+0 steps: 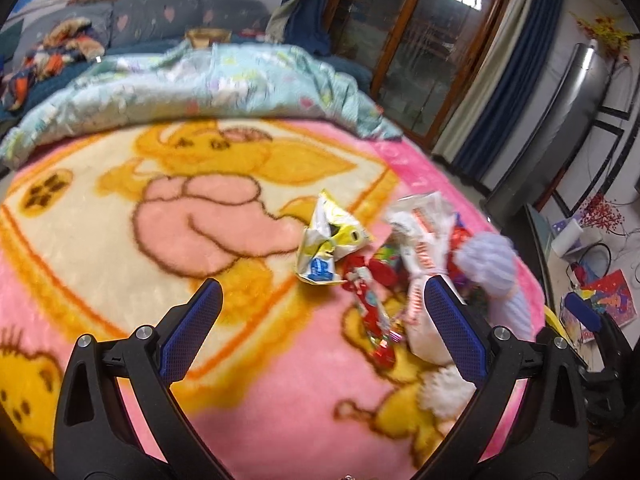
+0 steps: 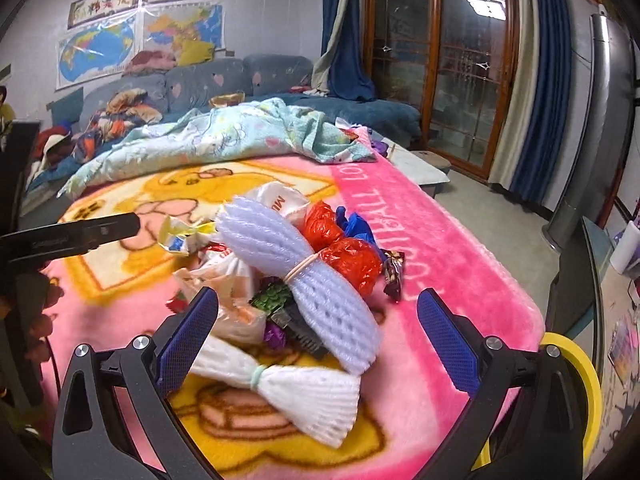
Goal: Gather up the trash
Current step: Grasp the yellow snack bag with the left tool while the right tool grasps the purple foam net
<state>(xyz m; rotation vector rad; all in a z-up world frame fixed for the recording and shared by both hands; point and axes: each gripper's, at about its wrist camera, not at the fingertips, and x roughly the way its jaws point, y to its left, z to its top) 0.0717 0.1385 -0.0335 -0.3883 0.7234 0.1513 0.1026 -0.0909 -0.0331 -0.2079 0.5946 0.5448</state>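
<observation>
A heap of trash lies on the pink cartoon blanket (image 2: 448,240). In the right wrist view it holds a lilac foam net (image 2: 316,284) tied with a band, a white foam net (image 2: 288,388), an orange-red plastic bag (image 2: 344,248), a white bag (image 2: 228,280) and small wrappers. My right gripper (image 2: 318,308) stands open just above and around the lilac and white nets, touching nothing. In the left wrist view my left gripper (image 1: 322,300) is open over a red wrapper (image 1: 372,312), with a crumpled yellow-white wrapper (image 1: 332,240) just beyond it. The lilac foam net (image 1: 492,264) lies right of its right finger.
A light blue quilt (image 2: 216,140) is bunched at the blanket's far side, with a blue sofa (image 2: 224,76) behind. A yellow rim (image 2: 580,380) shows at the blanket's near right corner. Floor clutter and a silver cylinder (image 1: 568,120) stand right. The left gripper's arm (image 2: 68,236) crosses at left.
</observation>
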